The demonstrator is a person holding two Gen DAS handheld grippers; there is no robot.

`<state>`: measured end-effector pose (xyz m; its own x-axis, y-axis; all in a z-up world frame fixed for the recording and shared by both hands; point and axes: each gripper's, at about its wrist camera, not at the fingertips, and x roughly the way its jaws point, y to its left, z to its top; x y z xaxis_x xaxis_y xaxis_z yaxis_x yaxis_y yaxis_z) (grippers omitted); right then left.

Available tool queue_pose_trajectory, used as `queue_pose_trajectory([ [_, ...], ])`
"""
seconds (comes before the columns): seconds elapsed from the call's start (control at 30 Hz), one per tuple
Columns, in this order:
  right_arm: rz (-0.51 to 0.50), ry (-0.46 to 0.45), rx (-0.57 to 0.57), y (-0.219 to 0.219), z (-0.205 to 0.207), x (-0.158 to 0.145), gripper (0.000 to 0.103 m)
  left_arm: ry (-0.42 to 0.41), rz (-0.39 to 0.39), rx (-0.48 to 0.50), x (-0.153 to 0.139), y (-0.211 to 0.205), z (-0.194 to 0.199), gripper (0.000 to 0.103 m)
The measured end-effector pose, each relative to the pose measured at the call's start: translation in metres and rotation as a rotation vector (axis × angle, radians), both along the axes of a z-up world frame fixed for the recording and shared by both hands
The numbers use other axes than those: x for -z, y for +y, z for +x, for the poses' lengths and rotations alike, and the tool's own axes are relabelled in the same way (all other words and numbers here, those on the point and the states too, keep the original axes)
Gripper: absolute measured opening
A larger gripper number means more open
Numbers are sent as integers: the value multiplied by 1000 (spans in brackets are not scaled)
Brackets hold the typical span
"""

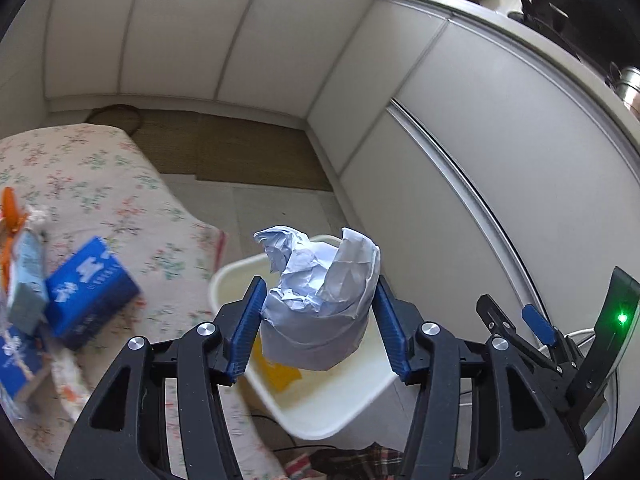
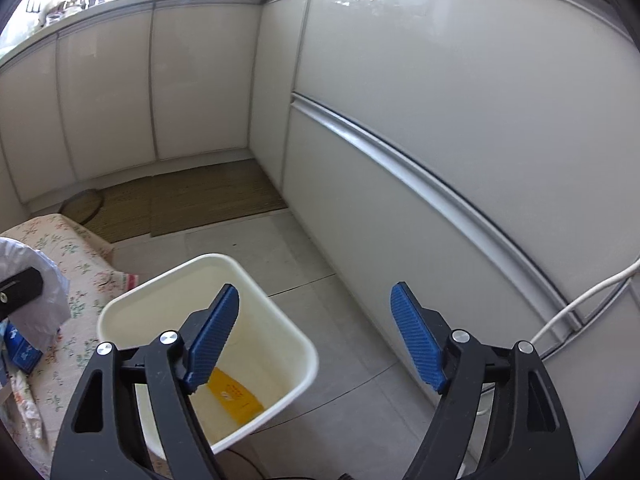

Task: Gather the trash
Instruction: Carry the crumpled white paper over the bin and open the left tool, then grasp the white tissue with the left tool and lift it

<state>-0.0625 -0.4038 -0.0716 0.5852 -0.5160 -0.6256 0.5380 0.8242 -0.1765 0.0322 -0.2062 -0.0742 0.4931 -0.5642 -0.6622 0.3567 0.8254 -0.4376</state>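
Observation:
My left gripper is shut on a crumpled ball of white paper and holds it above the cream plastic bin. The bin stands on the floor beside the floral-covered surface and holds a yellow wrapper. My right gripper is open and empty, over the bin's right rim. It also shows at the right edge of the left wrist view. The paper ball shows at the left edge of the right wrist view.
Blue boxes and an orange clip lie on the floral surface. White cabinet doors run along the right and back. A brown mat lies on the grey tile floor. A white cable hangs at right.

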Motion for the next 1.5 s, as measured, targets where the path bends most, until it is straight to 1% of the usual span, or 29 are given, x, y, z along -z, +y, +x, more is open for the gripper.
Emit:
queue_pose_trajectory([
  [0.1, -16, 11, 28, -9, -4, 0, 80, 15, 0, 23, 5, -28, 4, 53],
  [0.17, -16, 15, 51, -15, -6, 1, 80, 25, 2, 33, 8, -40, 6, 58],
  [0.23, -11, 10, 72, -21, -8, 0, 80, 40, 17, 36, 11, -55, 9, 61],
  [0.3, 1, -2, 97, -29, -12, -2, 81, 47, 24, 37, 12, -64, 11, 67],
  [0.33, 5, -8, 107, -32, -13, -2, 84, 47, 26, 34, 12, -66, 11, 71],
  [0.43, 21, -17, 121, -38, -13, -1, 84, 36, 33, 18, 9, -68, 10, 80],
  [0.5, 28, -16, 114, -38, -12, 1, 84, 20, 56, -20, 5, -58, 10, 83],
  [0.63, 25, -33, 66, -23, -5, -3, 84, -8, 86, -125, -10, -30, 11, 92],
  [0.67, 27, -38, 55, -19, -5, -4, 84, -9, 96, -149, -13, -20, 12, 93],
  [0.8, 22, -55, -15, 11, 7, -10, 85, 11, 129, -215, -21, 18, 19, 94],
  [0.87, 32, -64, -58, 29, 12, -13, 89, 24, 146, -255, -22, 43, 21, 95],
  [0.93, 40, -69, -91, 42, 14, -14, 89, 38, 162, -273, -23, 63, 21, 95],
  [0.97, 42, -66, -117, 52, 18, -14, 89, 49, 182, -269, -25, 75, 19, 95],
  [1.03, 44, -57, -148, 65, 24, -14, 89, 77, 227, -251, -18, 90, 19, 95],
  [1.1, 47, -49, -173, 77, 27, -13, 89, 128, 256, -223, -8, 111, 13, 95],
  [1.23, 56, -29, -215, 97, 30, -10, 89, 233, 260, -197, 16, 141, 1, 95],
  [1.37, 60, -24, -243, 106, 39, -8, 89, 336, 251, -222, 43, 163, -11, 95],
  [1.5, 62, -2, -267, 114, 45, -4, 89, 406, 249, -258, 68, 171, -18, 95],
])
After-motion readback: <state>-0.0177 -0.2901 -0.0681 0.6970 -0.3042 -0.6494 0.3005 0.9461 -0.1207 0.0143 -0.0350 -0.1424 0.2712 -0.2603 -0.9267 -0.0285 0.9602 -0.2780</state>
